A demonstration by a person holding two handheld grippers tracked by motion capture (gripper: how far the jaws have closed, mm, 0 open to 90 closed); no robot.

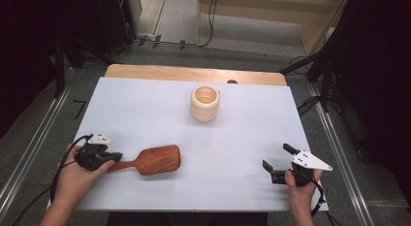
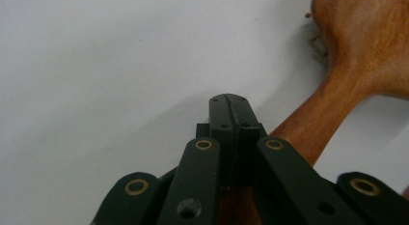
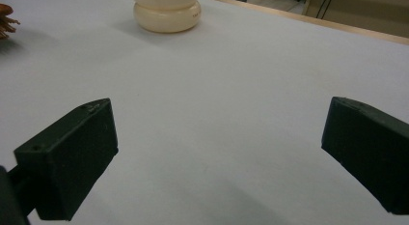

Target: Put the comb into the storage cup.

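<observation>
The wooden hairbrush [image 1: 154, 160] lies bristles down on the white surface [image 1: 242, 138], near its left front, handle pointing left toward the left gripper [image 1: 114, 158]. In the left gripper view that gripper's [image 2: 230, 103] jaws are pressed fully together with nothing between them, and the brush handle [image 2: 318, 123] passes just beside and under them. The right gripper [image 1: 276, 158] rests near the right front edge, jaws spread wide and empty. A cream cup [image 1: 205, 104] stands well apart toward the back.
</observation>
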